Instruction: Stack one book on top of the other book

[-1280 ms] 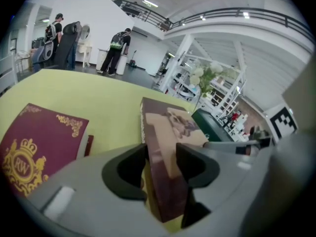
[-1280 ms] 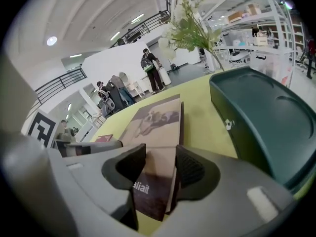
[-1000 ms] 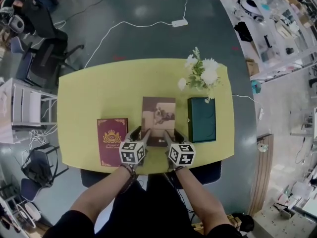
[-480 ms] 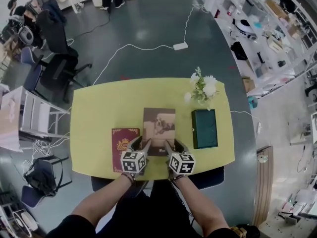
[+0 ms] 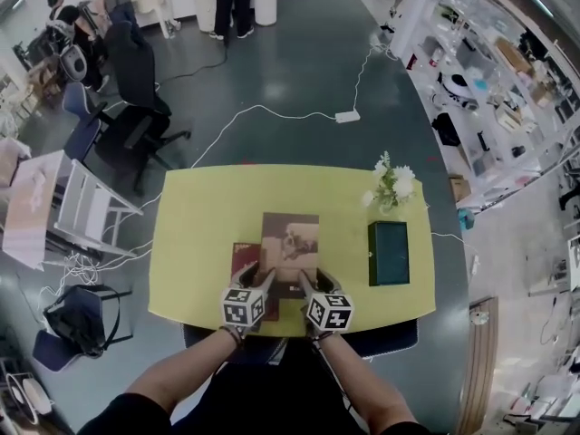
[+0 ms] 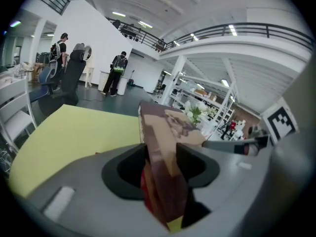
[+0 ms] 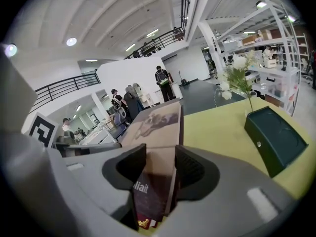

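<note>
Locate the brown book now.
Head view: the brown book is held at its near edge by the left gripper and right gripper, partly over the red book at its left.

Bright, even overhead lighting; strong fisheye distortion, dark vignetted corners.

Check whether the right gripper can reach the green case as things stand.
Probably not yet: the right gripper is clamped on the brown book. Otherwise bare yellow table lies between it and the green case.

brown picture-cover book partly over right side of red book
</note>
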{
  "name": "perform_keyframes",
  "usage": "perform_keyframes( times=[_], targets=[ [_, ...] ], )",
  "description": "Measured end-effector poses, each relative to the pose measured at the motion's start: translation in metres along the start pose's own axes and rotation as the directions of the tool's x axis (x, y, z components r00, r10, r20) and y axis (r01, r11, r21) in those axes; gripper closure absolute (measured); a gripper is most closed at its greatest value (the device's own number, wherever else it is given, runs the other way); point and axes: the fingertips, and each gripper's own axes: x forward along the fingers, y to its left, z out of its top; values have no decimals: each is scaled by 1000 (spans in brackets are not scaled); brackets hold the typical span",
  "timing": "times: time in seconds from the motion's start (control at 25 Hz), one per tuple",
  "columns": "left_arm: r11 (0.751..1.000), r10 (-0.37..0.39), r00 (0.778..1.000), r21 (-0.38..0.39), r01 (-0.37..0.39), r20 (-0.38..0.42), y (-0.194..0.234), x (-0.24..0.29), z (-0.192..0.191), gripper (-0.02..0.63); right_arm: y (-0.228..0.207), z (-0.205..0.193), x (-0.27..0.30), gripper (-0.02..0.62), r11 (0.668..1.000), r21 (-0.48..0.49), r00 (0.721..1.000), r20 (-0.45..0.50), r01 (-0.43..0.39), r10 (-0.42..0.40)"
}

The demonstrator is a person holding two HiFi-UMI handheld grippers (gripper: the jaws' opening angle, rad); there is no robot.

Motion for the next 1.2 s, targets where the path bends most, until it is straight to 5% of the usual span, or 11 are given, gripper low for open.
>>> perform_keyframes(
  times=[0.56,1.2],
  targets=[
    [999,41,999,-9,-41,17,52,-69,-5,394,82,-23,8,411,998,-20,998,-30,-52,51],
    [998,48,999,-38,-49,-22,86,-70,-42,394,92,-64,33,410,999,-10,997,-62,-51,50]
  ],
)
